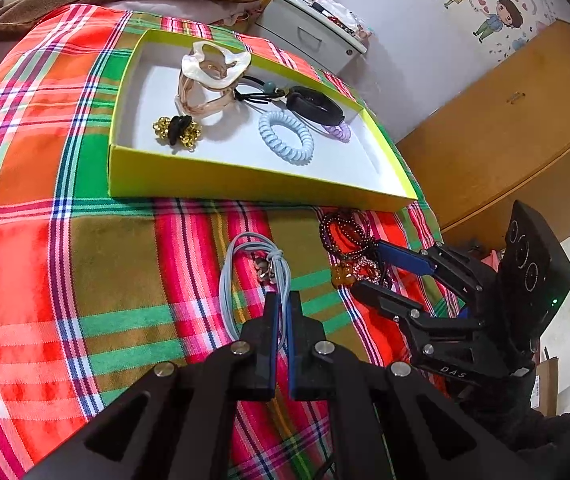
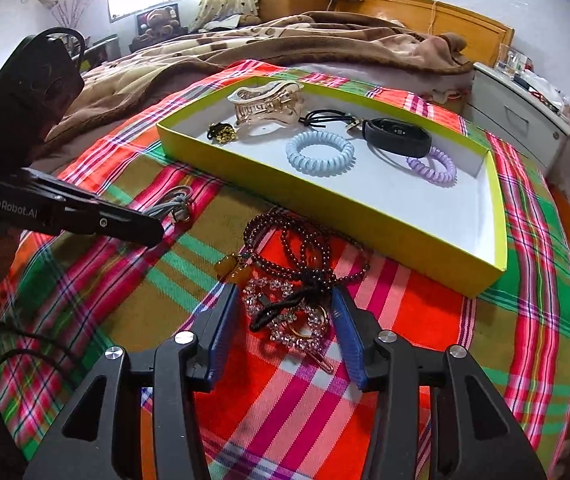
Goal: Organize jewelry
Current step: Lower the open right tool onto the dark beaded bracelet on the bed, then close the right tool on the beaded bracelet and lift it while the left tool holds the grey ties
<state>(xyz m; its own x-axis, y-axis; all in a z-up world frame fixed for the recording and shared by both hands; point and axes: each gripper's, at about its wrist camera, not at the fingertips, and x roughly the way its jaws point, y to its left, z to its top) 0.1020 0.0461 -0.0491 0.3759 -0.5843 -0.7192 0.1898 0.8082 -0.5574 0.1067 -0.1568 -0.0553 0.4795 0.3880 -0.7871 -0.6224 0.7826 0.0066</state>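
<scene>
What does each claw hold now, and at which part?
The left claw is shut on the grey hair tie, pinching its strands just below the knot. The right claw is open around the rhinestone clip and holds nothing.

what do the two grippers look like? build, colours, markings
Both are black linkage frames with silver pivot screws and blue ribbed finger pads. Left gripper reads "GenRobot.AI" on its side, with a black cable trailing. Right gripper reads "DAS", with a black camera pod and green LED.
</scene>
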